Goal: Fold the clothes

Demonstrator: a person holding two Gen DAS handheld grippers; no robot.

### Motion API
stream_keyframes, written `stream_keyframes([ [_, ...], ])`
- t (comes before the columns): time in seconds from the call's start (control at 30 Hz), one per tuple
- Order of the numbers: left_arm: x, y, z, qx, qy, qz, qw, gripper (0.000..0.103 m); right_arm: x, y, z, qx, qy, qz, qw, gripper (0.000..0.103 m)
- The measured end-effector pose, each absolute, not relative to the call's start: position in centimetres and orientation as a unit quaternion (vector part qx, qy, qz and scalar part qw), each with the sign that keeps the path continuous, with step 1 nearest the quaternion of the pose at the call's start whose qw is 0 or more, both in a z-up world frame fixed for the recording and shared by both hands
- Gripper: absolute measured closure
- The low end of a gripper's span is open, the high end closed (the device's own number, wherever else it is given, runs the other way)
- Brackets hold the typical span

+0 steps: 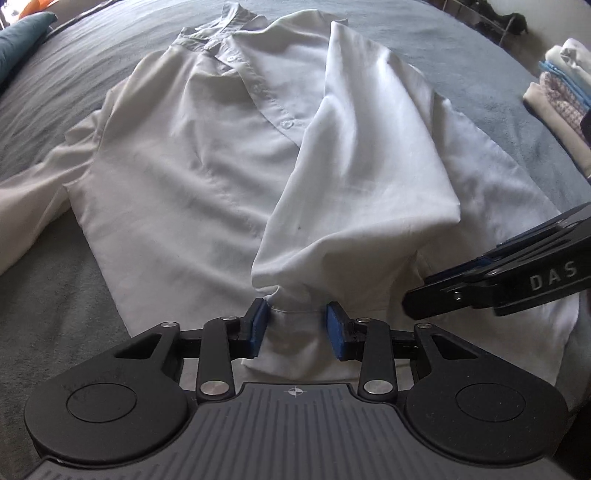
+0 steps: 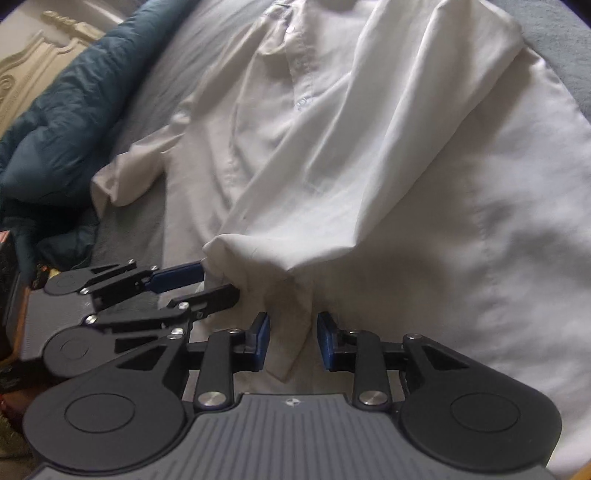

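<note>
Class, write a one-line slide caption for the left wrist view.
Left gripper straddles the cuff of a white shirt spread on a grey bed.

A grey bedspread [image 1: 424, 33] covers the bed; a teal duvet [image 2: 74, 110] lies bunched by a carved cream headboard [image 2: 33, 62].

From my left wrist view the white shirt [image 1: 207, 158] has its far sleeve cut off at the picture's edge, and the folded-over sleeve [image 1: 354, 155] hides the shirt front under it, while the pile of folded clothes [image 1: 561, 99] well apart from the shirt is clipped by the opposite edge. The right gripper [image 1: 410, 299] beside the shirt's hem shows only one finger there, so I cannot read its gap from that view. In my right wrist view the shirt's collar [image 2: 284, 7] is cut by the top edge and the cloth is blurred; whether the left gripper [image 2: 221, 280] pinches the cuff I cannot tell.
</note>
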State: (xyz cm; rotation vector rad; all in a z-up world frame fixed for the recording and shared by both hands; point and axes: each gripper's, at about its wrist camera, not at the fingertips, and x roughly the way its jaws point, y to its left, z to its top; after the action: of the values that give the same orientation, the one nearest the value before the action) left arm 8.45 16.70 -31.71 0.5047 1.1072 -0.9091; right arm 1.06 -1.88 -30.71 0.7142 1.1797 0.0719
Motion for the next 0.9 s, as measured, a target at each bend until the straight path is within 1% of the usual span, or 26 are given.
stream_keyframes([
  [0.07, 8.8, 17.1, -31.9, 0.218, 0.502, -0.412, 0.729, 0.080, 1.2, -1.4, -30.9, 0.320, 0.544, 0.023, 0.775, 0.072],
  [0.1, 8.9, 17.2, -31.9, 0.213, 0.504, -0.410, 0.730, 0.086, 1.2, -1.2, -30.9, 0.315, 0.543, 0.018, 0.778, 0.072],
  [0.17, 9.2, 17.5, -32.0, 0.203, 0.508, -0.402, 0.734, 0.090, 1.4, -0.6, -30.7, 0.300, 0.541, 0.018, 0.786, 0.072],
  [0.2, 9.2, 17.5, -32.0, 0.198, 0.510, -0.396, 0.738, 0.094, 1.5, -0.3, -30.7, 0.290, 0.543, 0.018, 0.788, 0.073],
  [0.23, 9.2, 17.6, -31.9, 0.193, 0.511, -0.391, 0.741, 0.097, 1.6, -0.2, -30.7, 0.289, 0.542, 0.019, 0.789, 0.077],
  [0.27, 9.2, 17.7, -31.8, 0.191, 0.510, -0.391, 0.742, 0.098, 1.6, -0.2, -30.7, 0.287, 0.541, 0.020, 0.790, 0.079],
  [0.3, 9.2, 17.7, -31.6, 0.188, 0.510, -0.390, 0.743, 0.099, 1.7, -0.2, -30.7, 0.286, 0.540, 0.021, 0.791, 0.085],
  [0.33, 9.2, 17.9, -31.2, 0.177, 0.516, -0.393, 0.740, 0.100, 1.8, -0.2, -30.6, 0.286, 0.540, 0.021, 0.792, 0.095],
  [0.4, 9.4, 18.3, -30.3, 0.154, 0.527, -0.397, 0.735, 0.100, 1.6, -0.8, -30.1, 0.294, 0.533, 0.023, 0.793, 0.098],
  [0.53, 11.1, 19.8, -27.9, 0.047, 0.582, -0.399, 0.707, 0.101, 0.9, -2.2, -28.2, 0.337, 0.523, 0.042, 0.782, 0.099],
  [0.63, 12.5, 20.9, -26.5, 0.003, 0.606, -0.387, 0.695, 0.100, 0.3, -3.4, -26.4, 0.372, 0.531, 0.065, 0.759, 0.099],
  [0.7, 13.3, 21.4, -26.5, -0.008, 0.621, -0.375, 0.689, 0.100, 0.2, -3.9, -25.7, 0.383, 0.541, 0.078, 0.745, 0.099],
  [0.77, 13.6, 21.4, -27.5, 0.007, 0.634, -0.352, 0.689, 0.100, 0.4, -4.0, -25.8, 0.383, 0.556, 0.088, 0.733, 0.099],
  [0.9, 13.3, 20.8, -31.3, 0.049, 0.667, -0.326, 0.668, 0.100, 1.5, -3.4, -28.7, 0.376, 0.589, 0.092, 0.709, 0.099],
])
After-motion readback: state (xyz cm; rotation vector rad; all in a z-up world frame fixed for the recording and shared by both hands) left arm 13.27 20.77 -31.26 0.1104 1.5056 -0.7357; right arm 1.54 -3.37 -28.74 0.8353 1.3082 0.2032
